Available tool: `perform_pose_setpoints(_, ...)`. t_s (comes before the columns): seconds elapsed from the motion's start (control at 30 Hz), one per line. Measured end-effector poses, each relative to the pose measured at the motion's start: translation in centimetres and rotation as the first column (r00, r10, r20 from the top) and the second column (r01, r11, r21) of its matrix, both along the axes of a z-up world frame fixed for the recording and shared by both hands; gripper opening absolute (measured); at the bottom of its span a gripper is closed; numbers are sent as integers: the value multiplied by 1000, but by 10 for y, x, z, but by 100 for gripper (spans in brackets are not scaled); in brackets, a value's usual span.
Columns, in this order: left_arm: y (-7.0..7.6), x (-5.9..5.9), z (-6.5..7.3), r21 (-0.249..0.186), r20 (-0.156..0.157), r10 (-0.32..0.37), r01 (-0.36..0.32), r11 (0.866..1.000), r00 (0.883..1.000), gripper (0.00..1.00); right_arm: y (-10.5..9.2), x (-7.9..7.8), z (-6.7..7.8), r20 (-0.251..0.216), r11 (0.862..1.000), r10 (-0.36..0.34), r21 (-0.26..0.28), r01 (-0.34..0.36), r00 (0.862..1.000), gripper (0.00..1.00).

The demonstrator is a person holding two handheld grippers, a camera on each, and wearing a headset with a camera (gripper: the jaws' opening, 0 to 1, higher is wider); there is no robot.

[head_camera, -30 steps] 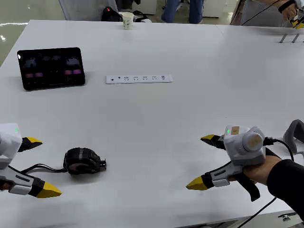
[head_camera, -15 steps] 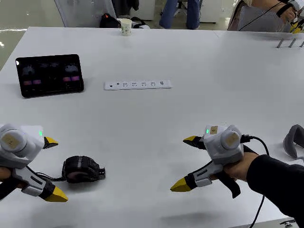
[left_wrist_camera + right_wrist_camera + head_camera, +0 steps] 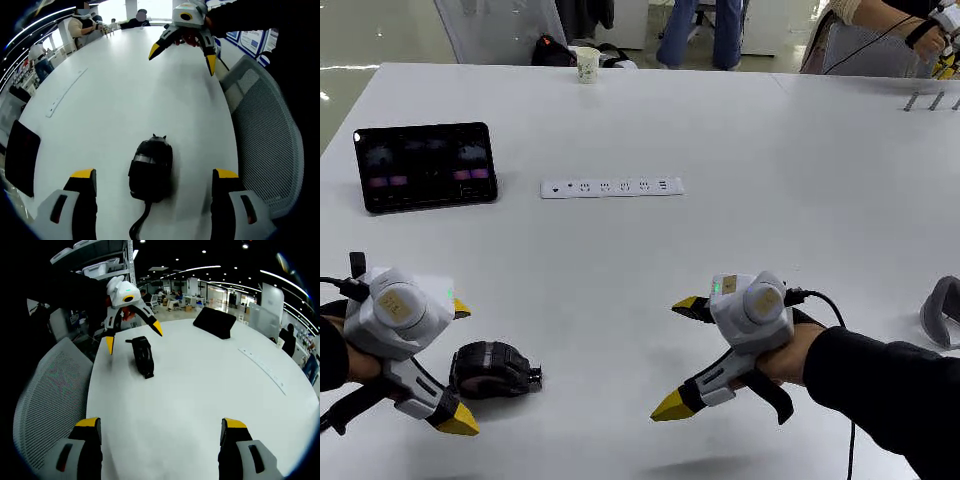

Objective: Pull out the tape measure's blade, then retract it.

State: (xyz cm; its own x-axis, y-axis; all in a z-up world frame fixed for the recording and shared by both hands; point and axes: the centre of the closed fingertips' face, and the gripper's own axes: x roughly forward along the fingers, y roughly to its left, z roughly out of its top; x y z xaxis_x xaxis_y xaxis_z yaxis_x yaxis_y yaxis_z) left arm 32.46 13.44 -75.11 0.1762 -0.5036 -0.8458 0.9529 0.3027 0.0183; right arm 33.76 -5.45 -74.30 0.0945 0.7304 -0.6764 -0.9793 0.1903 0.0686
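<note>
- Both tongs are held released: the left tongs (image 3: 460, 365) are spread wide, with the tape measure (image 3: 492, 368) lying on the white table (image 3: 720, 230) between the two jaws. No contact with it can be made out.
- The right tongs (image 3: 675, 355) are empty, well apart from the tape measure, and pointed toward it.
- The small blade hook (image 3: 159, 136) is seen at the end of the case that faces the right tongs. It is judged a target easily missed, or let slip once pinched.
- The case is dark and rounded. If it is clamped off-centre, it could be twisted or squeezed out across the smooth table.
- A dark cord (image 3: 140, 222) trails from the case toward the left tongs and could be caught under a jaw.
- If the case is held too loosely, it may be dragged along instead of the blade being drawn out.
- A blade released abruptly could be snapped back hard.
</note>
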Motion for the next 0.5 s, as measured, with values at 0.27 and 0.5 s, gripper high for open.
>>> perform_pose_setpoints(0.27,-7,8,-14,28,-17,-27,27,999,999,80,25,3,-1,-7,1000,23,14,-23,1000,99)
perform_pose_setpoints(0.5,-12,5,-20,62,6,-81,81,995,997,70,44,3,-6,-18,999,47,15,-46,999,99)
